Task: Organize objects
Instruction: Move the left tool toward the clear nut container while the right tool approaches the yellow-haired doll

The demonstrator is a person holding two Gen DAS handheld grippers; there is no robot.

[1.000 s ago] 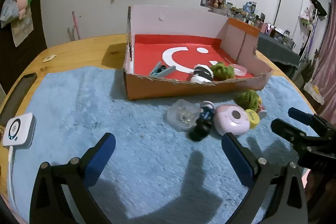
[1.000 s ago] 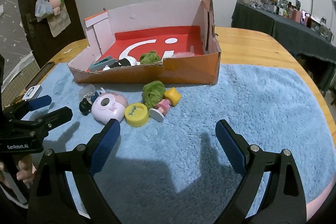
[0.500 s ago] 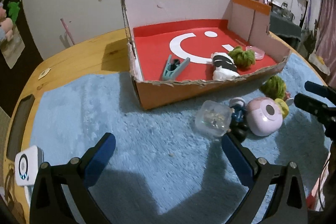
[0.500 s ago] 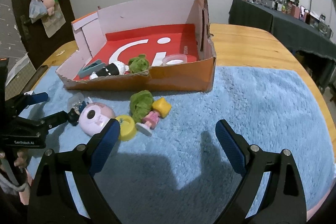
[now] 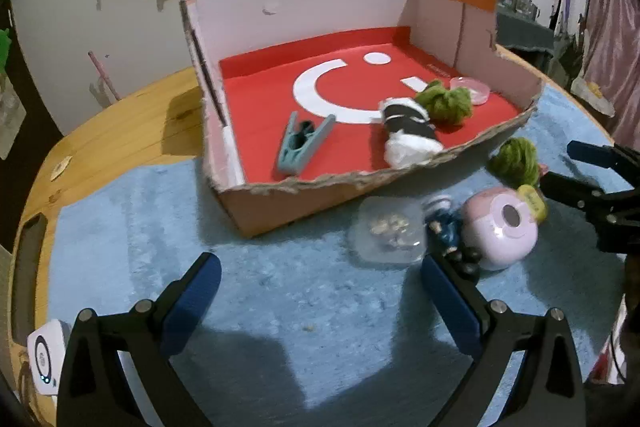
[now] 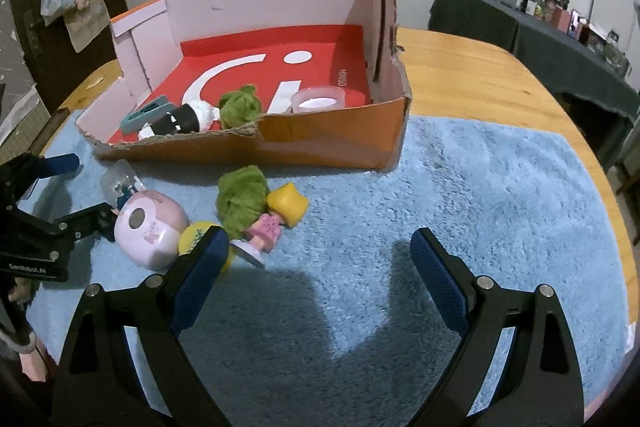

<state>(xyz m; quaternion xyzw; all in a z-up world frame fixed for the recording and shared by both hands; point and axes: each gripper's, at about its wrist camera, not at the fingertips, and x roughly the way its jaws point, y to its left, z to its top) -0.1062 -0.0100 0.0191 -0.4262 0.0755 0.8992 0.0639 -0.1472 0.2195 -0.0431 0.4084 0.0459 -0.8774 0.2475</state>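
Blue fleece mat (image 6: 480, 187) covers the wooden table (image 6: 480, 67) under both of our grippers. We hold the left gripper (image 5: 320, 291) with its jaws spread wide and nothing between them, over bare mat. Just ahead of its right fingertip lie a clear plastic case (image 5: 390, 233), a small dark-blue figure (image 5: 448, 227) and a round pink toy (image 5: 502, 227), close together. We hold the right gripper (image 6: 320, 259) gaping just as wide, also empty. Its left fingertip stands in front of a yellow cap (image 6: 196, 233), and just beyond it lie a pink doll with a yellow hat (image 6: 276, 219) and a green yarn ball (image 6: 242, 199), touching each other. Farther ahead of both grippers sits the cardboard box (image 6: 320, 147) with its red floor. Inside it we see a teal clip (image 5: 302, 145), a black-and-white toy (image 5: 408, 131), another green yarn bundle (image 5: 444, 99) and a clear round lid (image 5: 470, 89). Far to the left gripper's left, a small white device (image 5: 44, 359) rests at the mat's edge.
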